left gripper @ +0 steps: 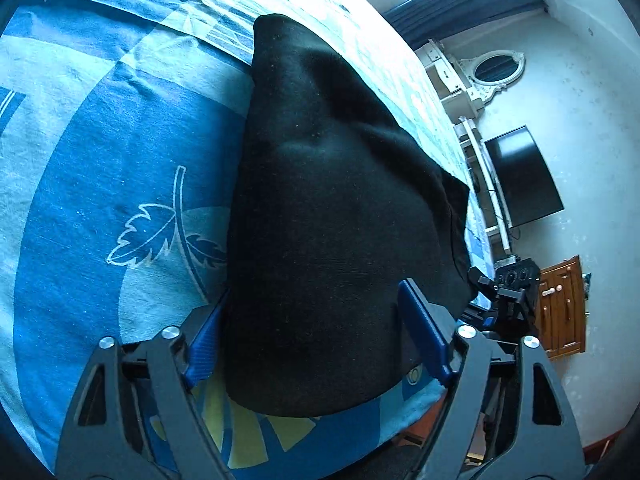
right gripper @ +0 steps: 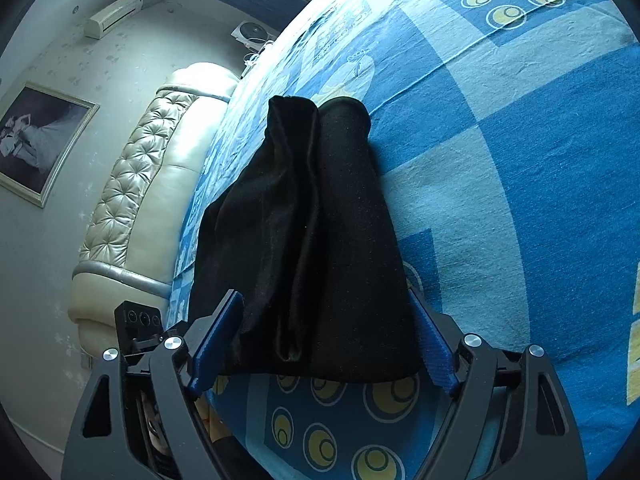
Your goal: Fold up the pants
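The black pants (left gripper: 340, 220) lie folded into a long bundle on the blue patterned bed sheet (left gripper: 100, 140). My left gripper (left gripper: 314, 292) stands open over the near end, with its blue pads on either side of the cloth and not pinching it. In the right wrist view the pants (right gripper: 320, 220) show two layers side by side on the sheet (right gripper: 500, 140). My right gripper (right gripper: 324, 294) is open too, its pads spread wide at the bundle's near edge. The right gripper's body (left gripper: 504, 288) shows past the pants' far right side.
A cream tufted headboard (right gripper: 132, 200) borders the bed on the left, below a framed picture (right gripper: 36, 140) and an air conditioner (right gripper: 114, 10). Beyond the bed's far edge are a dark screen (left gripper: 524, 176), a white mirror stand (left gripper: 496, 68) and a wooden cabinet (left gripper: 564, 304).
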{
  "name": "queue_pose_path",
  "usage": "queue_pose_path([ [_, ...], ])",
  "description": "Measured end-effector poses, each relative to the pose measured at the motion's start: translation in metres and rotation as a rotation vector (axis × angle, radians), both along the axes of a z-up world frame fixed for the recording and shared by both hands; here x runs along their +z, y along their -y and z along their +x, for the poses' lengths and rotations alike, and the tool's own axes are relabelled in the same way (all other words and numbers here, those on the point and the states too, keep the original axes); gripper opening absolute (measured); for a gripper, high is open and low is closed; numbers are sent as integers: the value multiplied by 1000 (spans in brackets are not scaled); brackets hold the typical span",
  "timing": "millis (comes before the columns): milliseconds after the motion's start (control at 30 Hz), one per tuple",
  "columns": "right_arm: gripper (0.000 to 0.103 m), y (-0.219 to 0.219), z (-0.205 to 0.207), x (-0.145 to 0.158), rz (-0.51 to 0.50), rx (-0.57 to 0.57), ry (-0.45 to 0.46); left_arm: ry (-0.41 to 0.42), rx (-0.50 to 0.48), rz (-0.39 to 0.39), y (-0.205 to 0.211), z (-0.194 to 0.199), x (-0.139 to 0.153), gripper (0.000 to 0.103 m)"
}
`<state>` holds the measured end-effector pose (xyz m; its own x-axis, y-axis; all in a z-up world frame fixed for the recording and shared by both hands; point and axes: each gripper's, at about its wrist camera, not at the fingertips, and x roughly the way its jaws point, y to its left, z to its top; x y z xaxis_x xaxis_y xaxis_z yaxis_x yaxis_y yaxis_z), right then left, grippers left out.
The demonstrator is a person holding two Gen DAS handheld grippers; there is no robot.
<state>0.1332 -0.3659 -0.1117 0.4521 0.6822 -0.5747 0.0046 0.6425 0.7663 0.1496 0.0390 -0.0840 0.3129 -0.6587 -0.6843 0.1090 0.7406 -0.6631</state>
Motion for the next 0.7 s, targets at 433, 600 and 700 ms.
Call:
queue_pose_path([
  [433,42,-1,-12,15,41,-6,13,97,24,213,15,-10,40,35],
  [600,42,-8,-18,11,55,13,0,106,25,225,0,-19,40,35],
  [700,42,-13,-21,10,59,20,0,105,24,229,-1,-23,39,35],
])
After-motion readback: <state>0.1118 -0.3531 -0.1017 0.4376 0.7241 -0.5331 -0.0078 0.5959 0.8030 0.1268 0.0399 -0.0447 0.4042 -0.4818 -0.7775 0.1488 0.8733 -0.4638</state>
